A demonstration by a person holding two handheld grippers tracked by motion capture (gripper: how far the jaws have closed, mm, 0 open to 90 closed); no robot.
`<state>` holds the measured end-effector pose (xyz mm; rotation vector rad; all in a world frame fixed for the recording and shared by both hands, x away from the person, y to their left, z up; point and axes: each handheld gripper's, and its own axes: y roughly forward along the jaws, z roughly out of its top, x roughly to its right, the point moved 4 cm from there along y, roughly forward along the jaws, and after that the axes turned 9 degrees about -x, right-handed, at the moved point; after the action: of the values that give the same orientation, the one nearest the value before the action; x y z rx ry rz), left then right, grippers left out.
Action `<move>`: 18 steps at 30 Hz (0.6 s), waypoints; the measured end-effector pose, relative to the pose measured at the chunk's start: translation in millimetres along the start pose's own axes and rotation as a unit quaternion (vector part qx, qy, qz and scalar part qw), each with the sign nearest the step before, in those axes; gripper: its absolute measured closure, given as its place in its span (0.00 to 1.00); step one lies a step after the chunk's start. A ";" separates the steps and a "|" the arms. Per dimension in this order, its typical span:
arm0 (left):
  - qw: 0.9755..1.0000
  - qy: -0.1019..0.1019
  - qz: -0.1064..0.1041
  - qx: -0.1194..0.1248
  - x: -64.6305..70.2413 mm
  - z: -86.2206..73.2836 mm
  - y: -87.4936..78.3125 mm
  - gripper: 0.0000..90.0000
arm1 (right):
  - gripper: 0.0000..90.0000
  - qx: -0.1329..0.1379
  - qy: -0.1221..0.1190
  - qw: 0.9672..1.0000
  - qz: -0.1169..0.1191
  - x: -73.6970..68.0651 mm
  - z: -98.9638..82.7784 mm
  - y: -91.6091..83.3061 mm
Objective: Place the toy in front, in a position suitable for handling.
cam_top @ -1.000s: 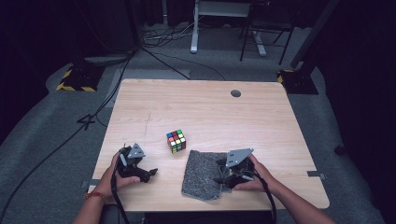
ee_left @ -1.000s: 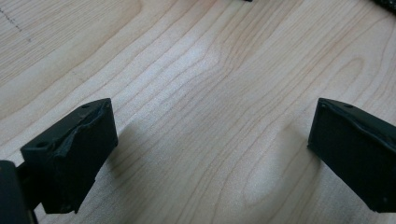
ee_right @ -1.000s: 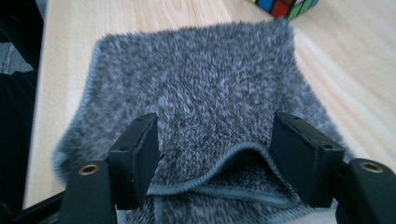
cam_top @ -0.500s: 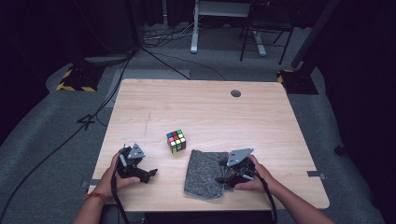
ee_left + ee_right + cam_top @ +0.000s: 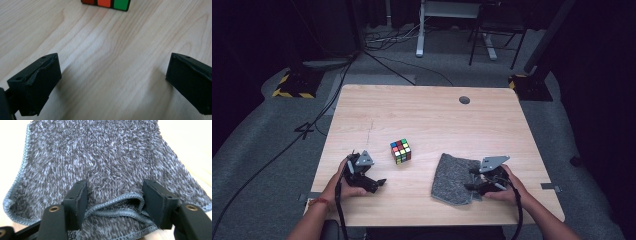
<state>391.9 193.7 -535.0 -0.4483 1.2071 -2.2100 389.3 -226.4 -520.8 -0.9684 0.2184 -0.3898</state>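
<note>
Left tongs (image 5: 373,184) rest low on the pale wood-grain bench (image 5: 427,115) near its front left, jaws wide apart over bare wood, nothing between them; the left hand (image 5: 346,184) keeps the place it had a second ago, tool pointing toward the middle. Just beyond it, slightly right, stands the multicoloured plastic puzzle cube (image 5: 401,151), untouched, well clear of the cloth. Right of centre lies the grey fluffy microfibre cloth (image 5: 454,177), flat except for its near hem. It has slid rightward along the bench within the last second, together with the right tongs (image 5: 473,182). Their jaws have just been closing, and the bunched hem (image 5: 117,203) of the cloth now sits between them, pads at either side of the fold but apparently not yet pinching. Judged: a grasp on the cloth edge is under way, lift or fold to follow. Right hand (image 5: 504,186) low, knuckles up, tool nearly level and aimed left across the cloth.
</note>
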 end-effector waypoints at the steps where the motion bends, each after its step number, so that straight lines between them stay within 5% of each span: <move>1: 1.000 0.003 -0.002 0.001 -1.2 4.0 2.5 0.00 | 0.42 0.002 0.007 1.000 -0.006 4.8 -4.9 -3.1; 10: 1.000 0.019 -0.012 -0.001 -7.9 42.7 26.4 0.00 | 0.39 -0.008 0.043 0.999 -0.032 31.9 -33.7 -24.1; 18: 0.999 0.033 -0.021 -0.002 -7.9 61.0 37.7 0.01 | 0.39 0.017 0.072 0.997 -0.036 53.7 -55.6 -36.2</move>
<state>443.1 143.0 -534.4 -0.4081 1.2467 -2.2758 410.5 -309.0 -521.7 -0.9166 0.3072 -0.5292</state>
